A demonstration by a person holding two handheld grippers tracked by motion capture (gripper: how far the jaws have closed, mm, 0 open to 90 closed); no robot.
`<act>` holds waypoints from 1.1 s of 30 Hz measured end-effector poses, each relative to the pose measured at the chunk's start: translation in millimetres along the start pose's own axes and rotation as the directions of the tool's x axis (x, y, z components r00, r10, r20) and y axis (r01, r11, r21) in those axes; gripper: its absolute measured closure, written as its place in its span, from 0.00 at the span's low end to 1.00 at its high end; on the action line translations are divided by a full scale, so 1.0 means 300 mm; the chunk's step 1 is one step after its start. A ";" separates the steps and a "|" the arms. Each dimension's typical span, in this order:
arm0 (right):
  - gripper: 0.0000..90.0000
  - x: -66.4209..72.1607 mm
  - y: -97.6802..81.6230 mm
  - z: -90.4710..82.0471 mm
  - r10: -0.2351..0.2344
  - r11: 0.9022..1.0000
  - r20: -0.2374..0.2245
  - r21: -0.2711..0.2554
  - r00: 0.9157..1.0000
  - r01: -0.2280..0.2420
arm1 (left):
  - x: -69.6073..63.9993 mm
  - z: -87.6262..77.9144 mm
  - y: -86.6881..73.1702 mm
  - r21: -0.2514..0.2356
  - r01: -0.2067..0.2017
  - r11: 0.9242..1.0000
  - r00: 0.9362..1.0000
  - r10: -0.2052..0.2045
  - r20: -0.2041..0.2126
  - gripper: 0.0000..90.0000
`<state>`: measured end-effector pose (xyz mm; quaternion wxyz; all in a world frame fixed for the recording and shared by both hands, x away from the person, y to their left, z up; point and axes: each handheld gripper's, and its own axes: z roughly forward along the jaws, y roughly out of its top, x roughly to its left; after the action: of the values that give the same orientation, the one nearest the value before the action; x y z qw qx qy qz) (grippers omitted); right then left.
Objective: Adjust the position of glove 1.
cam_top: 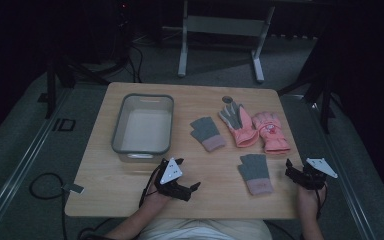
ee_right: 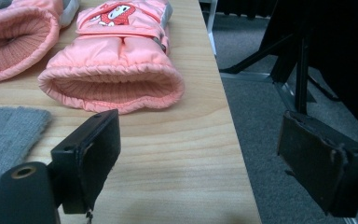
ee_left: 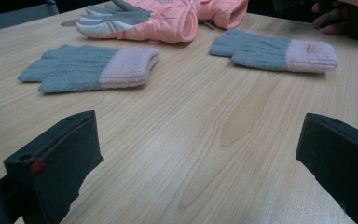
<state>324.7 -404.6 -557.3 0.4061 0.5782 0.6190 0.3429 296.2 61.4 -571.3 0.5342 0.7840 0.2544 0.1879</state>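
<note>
Now four gloves lie spread on the bench: two grey knit gloves [cam_top: 254,172] [cam_top: 207,133] and two pink padded gloves [cam_top: 271,132] [cam_top: 238,125], beside a grey bin [cam_top: 143,125]. We judge gathering has not begun; our left tongs [cam_top: 192,188] and right tongs [cam_top: 288,169] gape wide, empty, and must first reach a glove.

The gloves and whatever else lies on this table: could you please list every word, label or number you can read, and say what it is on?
No text can be read anywhere.
Pink ski glove: a red and white cartoon picture on its back, no legible letters.
Grey knit glove: a small tag on the pink cuff, too small and blurred to read.
Grey bin: no marking visible.
</note>
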 end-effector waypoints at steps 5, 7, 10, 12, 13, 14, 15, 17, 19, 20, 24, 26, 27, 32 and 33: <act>0.15 0.000 0.000 0.000 -0.002 1.000 -0.003 0.005 1.000 0.002 | 0.000 0.001 0.001 0.004 0.000 1.000 1.000 0.000 0.000 0.00; 0.15 0.000 0.001 0.002 -0.001 1.000 -0.004 0.015 1.000 0.001 | 0.000 0.001 0.001 0.004 0.000 1.000 1.000 0.000 -0.002 0.00; 0.15 0.000 0.001 0.004 0.003 1.000 0.001 0.020 1.000 -0.003 | 0.001 0.001 0.001 0.006 0.003 1.000 1.000 -0.003 -0.002 0.00; 0.15 -0.001 0.002 0.006 0.005 1.000 0.004 0.027 1.000 -0.005 | 0.001 0.001 0.001 0.006 0.002 1.000 1.000 -0.002 -0.002 0.00; 0.15 0.000 0.002 0.006 0.008 0.999 0.007 0.034 1.000 -0.009 | 0.000 0.001 0.001 0.004 0.001 1.000 1.000 -0.001 -0.003 0.00; 0.15 0.000 0.002 0.007 0.008 0.999 0.009 0.038 1.000 -0.008 | -0.001 0.001 0.001 0.004 -0.002 1.000 1.000 0.002 -0.003 0.00; 0.15 0.000 0.003 0.007 0.007 0.999 0.008 0.038 1.000 -0.008 | -0.002 0.002 0.001 0.005 -0.004 1.000 1.000 0.004 -0.002 0.00; 0.15 0.002 0.003 0.008 0.001 0.999 0.008 0.040 1.000 -0.001 | -0.004 0.002 0.001 0.005 -0.008 1.000 1.000 0.008 -0.003 0.00; 0.15 0.003 0.003 0.008 -0.002 0.999 0.010 0.039 1.000 0.002 | -0.003 0.001 0.001 0.005 -0.008 1.000 1.000 0.008 -0.002 0.00; 0.15 0.003 0.002 0.006 -0.002 0.999 0.011 0.035 1.000 0.001 | -0.003 0.002 0.001 0.005 -0.007 1.000 1.000 0.007 -0.001 0.00; 0.15 0.003 0.003 0.008 -0.004 0.999 0.009 0.040 1.000 0.003 | -0.003 0.002 0.001 0.004 -0.007 1.000 1.000 0.007 0.000 0.00; 0.15 0.002 0.003 0.008 -0.006 0.999 0.008 0.038 1.000 0.006 | -0.003 0.002 0.001 0.005 -0.008 1.000 1.000 0.008 0.000 0.00; 0.15 0.002 0.003 0.009 -0.008 0.999 0.006 0.041 1.000 0.007 | -0.003 0.002 0.001 0.005 -0.008 1.000 1.000 0.008 -0.001 0.00; 0.15 -0.002 0.003 0.010 -0.007 0.999 -0.013 0.045 1.000 0.008 | -0.001 0.002 0.001 0.004 -0.003 1.000 1.000 0.003 -0.001 0.00; 0.15 -0.002 0.004 0.011 -0.008 0.999 -0.013 0.046 1.000 0.008 | -0.002 0.002 0.001 0.004 -0.003 1.000 1.000 0.003 -0.001 0.00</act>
<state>328.0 -405.4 -557.6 0.3900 0.5828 0.6317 0.3306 296.1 60.7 -571.3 0.5321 0.7854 0.2538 0.1886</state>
